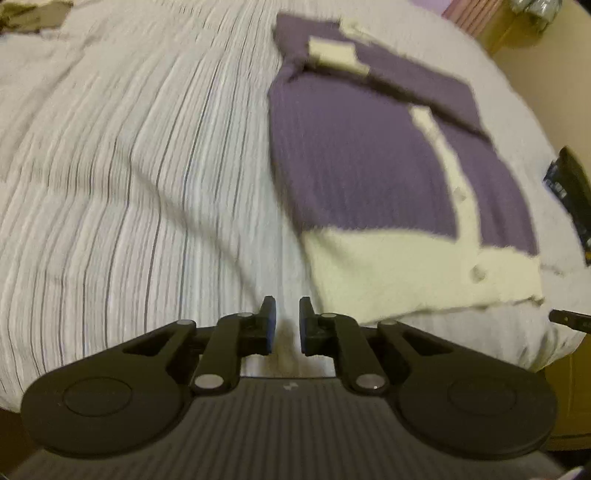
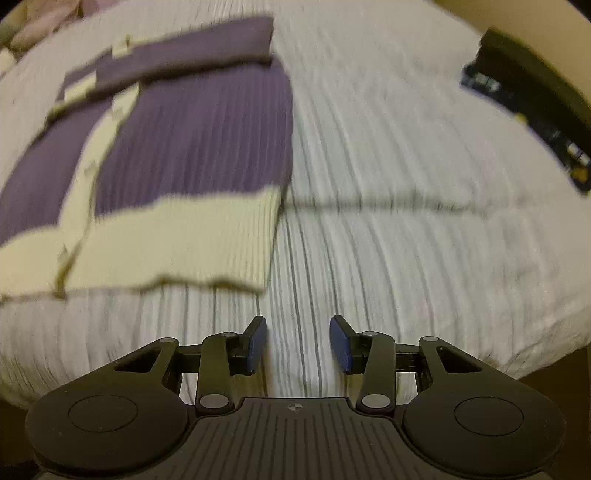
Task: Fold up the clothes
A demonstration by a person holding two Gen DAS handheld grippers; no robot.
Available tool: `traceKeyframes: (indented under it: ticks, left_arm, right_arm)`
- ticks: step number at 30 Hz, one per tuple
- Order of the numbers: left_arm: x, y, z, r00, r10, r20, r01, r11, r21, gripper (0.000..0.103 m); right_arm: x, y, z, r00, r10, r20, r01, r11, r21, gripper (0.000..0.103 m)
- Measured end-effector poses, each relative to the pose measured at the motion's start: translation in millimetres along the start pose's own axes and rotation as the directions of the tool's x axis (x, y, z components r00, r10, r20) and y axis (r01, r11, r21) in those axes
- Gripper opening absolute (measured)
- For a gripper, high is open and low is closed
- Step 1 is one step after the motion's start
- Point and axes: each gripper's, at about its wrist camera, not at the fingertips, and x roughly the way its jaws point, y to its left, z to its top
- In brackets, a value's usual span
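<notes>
A purple knitted cardigan [image 1: 354,162] with a cream hem, button band and cuffs lies flat on the striped bed cover [image 1: 147,184], its sleeves folded across the chest. My left gripper [image 1: 287,306] hovers over the cover just left of the cream hem's near corner, jaws almost together and nothing between them. In the right wrist view the cardigan [image 2: 192,136] fills the upper left. My right gripper [image 2: 298,325] stands open and empty over bare bed cover [image 2: 388,184], below and right of the hem's right corner.
A dark flat object [image 2: 535,107] with printed markings lies near the bed's right edge, seen also as the dark object [image 1: 572,195] in the left wrist view. Crumpled cloth [image 1: 33,14] sits at the far left corner. The bed's near edge drops off just under both grippers.
</notes>
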Motion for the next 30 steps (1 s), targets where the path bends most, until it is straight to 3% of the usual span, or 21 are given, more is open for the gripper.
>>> traceKeyframes:
  ticks: [3, 7, 11, 14, 19, 21, 22, 23, 25, 28, 30]
  left_arm:
    - [5, -15, 12, 0.995, -0.032, 0.098, 0.031, 0.999, 0.013, 0.008]
    - [38, -36, 19, 0.975, -0.066, 0.210, 0.059, 0.998, 0.039, 0.009]
    - [69, -40, -11, 0.974, -0.040, 0.225, 0.026, 0.998, 0.064, 0.009]
    - [68, -37, -42, 0.952, -0.041, 0.305, 0.011, 0.995, 0.101, 0.010]
    - [56, -36, -85, 0.920, -0.039, 0.391, 0.001, 0.995, 0.097, 0.009]
    - [44, -41, -101, 0.920, -0.007, 0.392, -0.028, 0.996, 0.083, 0.010]
    - [33, -45, -108, 0.929, 0.016, 0.370, -0.039, 0.998, 0.054, 0.010]
    - [21, -48, -114, 0.940, 0.034, 0.340, -0.044, 0.999, 0.021, 0.014]
    - [-3, -56, -129, 0.942, 0.030, 0.334, -0.036, 0.999, 0.013, 0.020]
    - [-35, -72, -151, 0.915, 0.052, 0.400, -0.081, 0.995, 0.056, 0.024]
    - [-53, -81, -164, 0.907, 0.069, 0.416, -0.103, 0.993, 0.059, 0.025]
  right_arm:
    - [-7, 9, 15, 0.992, 0.041, 0.117, -0.042, 0.999, 0.010, 0.042]
    - [21, 25, 31, 0.975, 0.076, 0.208, -0.074, 0.997, -0.018, 0.042]
    - [64, 37, 15, 0.962, 0.086, 0.260, -0.067, 0.995, -0.078, 0.042]
    - [71, 46, -8, 0.942, 0.055, 0.331, -0.001, 0.987, -0.161, 0.042]
    - [67, 50, -36, 0.909, 0.023, 0.416, 0.045, 0.987, -0.152, 0.042]
    - [58, 50, -52, 0.899, 0.008, 0.438, 0.052, 0.991, -0.124, 0.042]
    - [51, 49, -61, 0.900, 0.002, 0.437, 0.048, 0.994, -0.102, 0.042]
    - [41, 48, -69, 0.913, 0.000, 0.408, 0.030, 0.997, -0.068, 0.042]
    - [20, 47, -85, 0.935, 0.004, 0.355, -0.004, 1.000, -0.002, 0.042]
    - [-22, 43, -109, 0.919, 0.062, 0.390, -0.089, 0.995, 0.050, 0.043]
    - [-43, 43, -125, 0.905, 0.079, 0.417, -0.120, 0.990, 0.072, 0.043]
